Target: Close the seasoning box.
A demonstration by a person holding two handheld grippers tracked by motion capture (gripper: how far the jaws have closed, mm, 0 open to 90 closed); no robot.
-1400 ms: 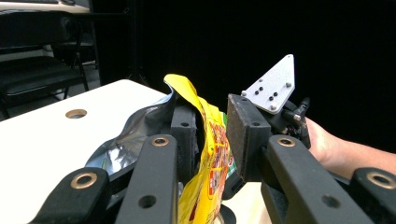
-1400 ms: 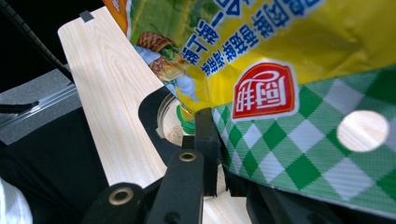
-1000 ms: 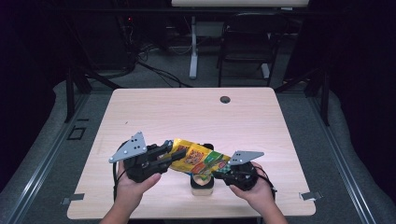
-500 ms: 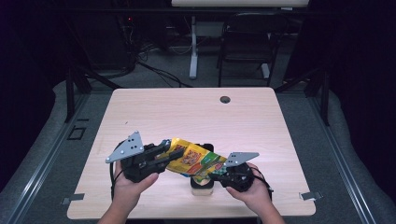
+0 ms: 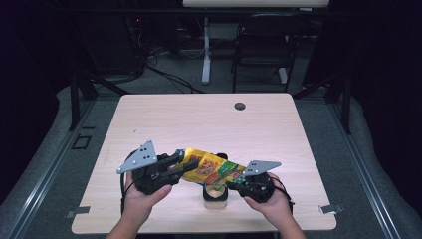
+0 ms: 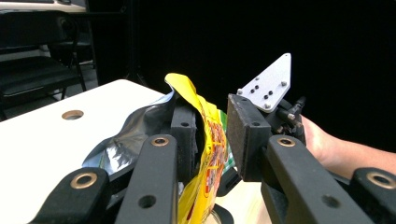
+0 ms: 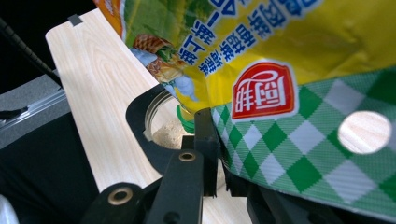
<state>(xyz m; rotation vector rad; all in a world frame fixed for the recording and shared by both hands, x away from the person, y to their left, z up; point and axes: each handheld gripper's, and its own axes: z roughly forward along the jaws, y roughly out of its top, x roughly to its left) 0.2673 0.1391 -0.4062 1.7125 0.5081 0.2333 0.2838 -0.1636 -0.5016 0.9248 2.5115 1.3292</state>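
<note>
Dark room around us, we are working at the pale table: left gripper and right gripper both pinching the tilted snack bag over the jar, apparently to pour.

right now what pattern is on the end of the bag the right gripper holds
Green and white check on the bag, clearest in the right gripper view.

Yellow packet with green-white checks and a red logo.
</note>
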